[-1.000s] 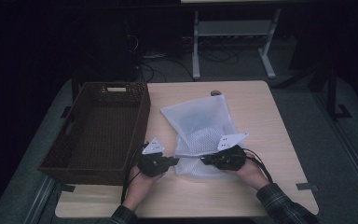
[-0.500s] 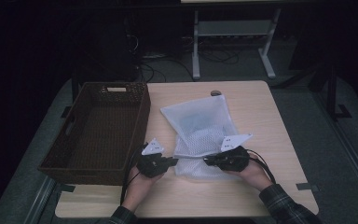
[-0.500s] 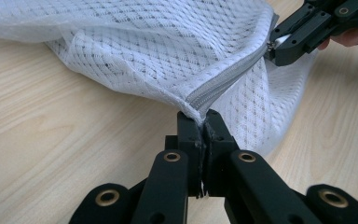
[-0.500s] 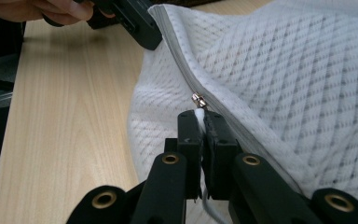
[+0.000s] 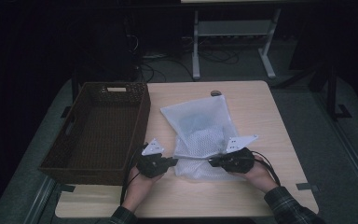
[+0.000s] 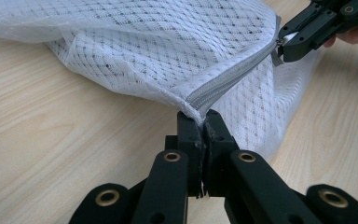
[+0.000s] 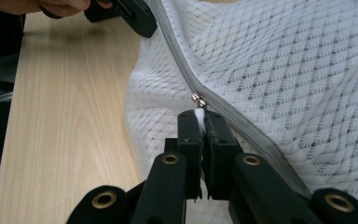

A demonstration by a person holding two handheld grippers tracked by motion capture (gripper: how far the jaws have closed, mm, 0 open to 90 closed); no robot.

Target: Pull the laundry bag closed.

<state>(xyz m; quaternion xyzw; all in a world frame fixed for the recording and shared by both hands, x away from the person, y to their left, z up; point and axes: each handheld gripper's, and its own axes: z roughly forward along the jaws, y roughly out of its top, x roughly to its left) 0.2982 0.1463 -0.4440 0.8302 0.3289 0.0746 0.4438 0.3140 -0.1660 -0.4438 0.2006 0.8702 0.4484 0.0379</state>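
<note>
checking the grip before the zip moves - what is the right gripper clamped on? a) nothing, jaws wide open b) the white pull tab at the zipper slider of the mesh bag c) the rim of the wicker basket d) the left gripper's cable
b: in the right gripper view the right gripper has its jaws shut on the white pull tab by the zipper slider of the mesh bag.

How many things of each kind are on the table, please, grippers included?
White mesh bag: 1
Brown wicker basket: 1
Black grippers, left and right: 2
Total: 4
</note>
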